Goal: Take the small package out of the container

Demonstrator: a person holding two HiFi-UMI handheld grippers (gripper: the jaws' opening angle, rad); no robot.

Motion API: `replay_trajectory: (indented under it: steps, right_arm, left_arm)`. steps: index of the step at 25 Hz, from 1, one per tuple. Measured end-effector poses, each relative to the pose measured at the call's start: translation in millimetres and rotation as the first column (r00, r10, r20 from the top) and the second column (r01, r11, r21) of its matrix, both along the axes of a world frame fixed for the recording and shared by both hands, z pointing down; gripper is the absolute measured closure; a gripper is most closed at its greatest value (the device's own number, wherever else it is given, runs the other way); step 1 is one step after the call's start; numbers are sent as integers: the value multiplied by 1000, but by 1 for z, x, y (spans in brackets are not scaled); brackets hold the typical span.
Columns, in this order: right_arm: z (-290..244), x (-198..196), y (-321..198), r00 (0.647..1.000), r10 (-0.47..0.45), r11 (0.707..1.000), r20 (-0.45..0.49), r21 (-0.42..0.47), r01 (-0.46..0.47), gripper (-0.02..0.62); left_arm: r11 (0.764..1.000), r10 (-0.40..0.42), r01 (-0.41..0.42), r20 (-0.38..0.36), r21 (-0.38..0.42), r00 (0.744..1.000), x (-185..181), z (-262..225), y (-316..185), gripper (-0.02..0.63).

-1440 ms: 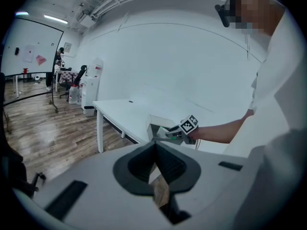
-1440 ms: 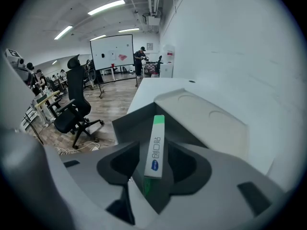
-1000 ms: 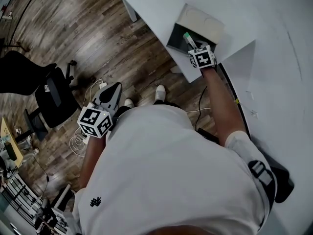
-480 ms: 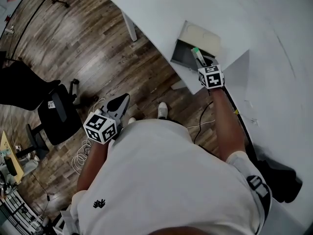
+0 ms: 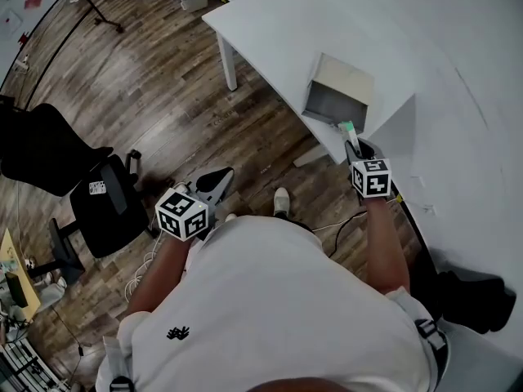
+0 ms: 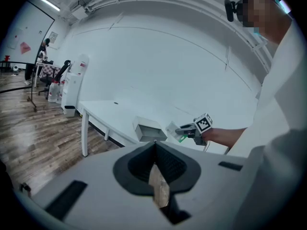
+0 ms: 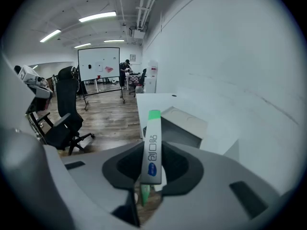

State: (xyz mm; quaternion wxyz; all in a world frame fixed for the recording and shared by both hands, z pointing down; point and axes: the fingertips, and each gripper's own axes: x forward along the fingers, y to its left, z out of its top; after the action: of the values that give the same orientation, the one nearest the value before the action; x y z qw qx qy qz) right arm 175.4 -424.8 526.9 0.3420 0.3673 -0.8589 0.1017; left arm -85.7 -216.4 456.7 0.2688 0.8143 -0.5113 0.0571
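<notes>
Your right gripper view alone shows the grip close up: the right gripper is clamped on the small package – a thin, pale strip with a green end and print along its edge – with the container lying beyond it. Your head view shows that the package is clear of the open container, over the near edge of the white table. From the side, your left gripper view shows the right gripper holding it just beside the container, and the left gripper with its own jaws together and nothing between them. A second ago the package's tip was inside the container – now you have drawn it back towards yourself. Your left gripper hangs over the wooden floor, as before.
</notes>
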Motion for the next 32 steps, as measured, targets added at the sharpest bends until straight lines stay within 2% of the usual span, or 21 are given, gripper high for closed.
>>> replay_trajectory:
  steps: [7, 16, 27, 32]
  right_arm:
    - [-3, -6, 107, 998, 57, 998, 38, -17, -56, 505]
    - [-4, -35, 205, 994, 75, 996, 84, -47, -71, 506]
    - [-9, -52, 249, 994, 73, 996, 82, -56, -69, 506]
    - [-15, -58, 253, 995, 56, 998, 84, -48, -52, 506]
  left_arm:
    - [997, 73, -73, 4, 11, 997, -15, 4, 43, 600]
    - [996, 88, -88, 18, -2, 996, -50, 21, 82, 600]
    - [989, 147, -147, 9, 15, 989, -46, 25, 94, 600]
    - [991, 132, -132, -1, 20, 991, -50, 23, 98, 600]
